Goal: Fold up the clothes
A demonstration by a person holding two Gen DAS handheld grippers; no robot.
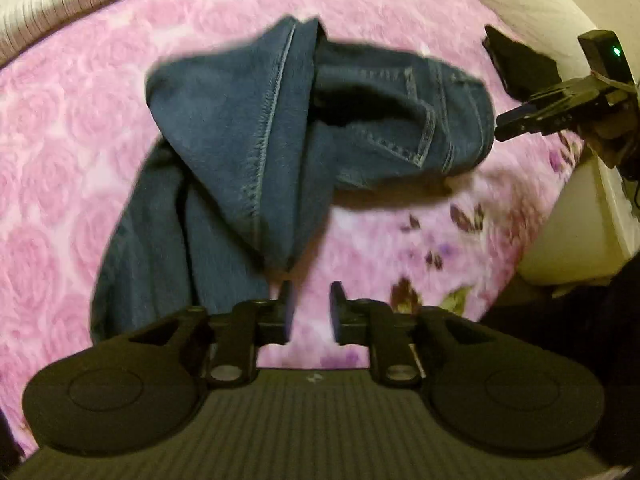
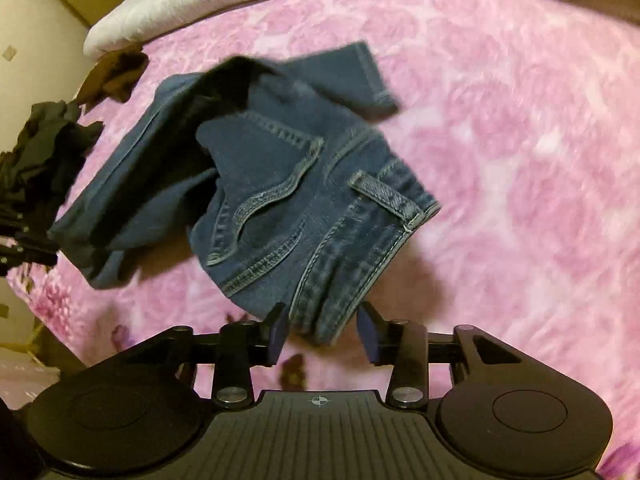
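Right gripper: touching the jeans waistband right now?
Cannot tell. In the right wrist view the right gripper is open around the jeans waistband: a gap shows at one pad, while blur hides the other side.

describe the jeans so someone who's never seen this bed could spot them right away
A pink rose-patterned blanket covers the bed. Near its middle lies a crumpled pair of dark blue jeans, the waistband with its belt loop toward the right gripper. Their pale stitching and back pocket set them apart from the plain black clothes at the blanket's edge.
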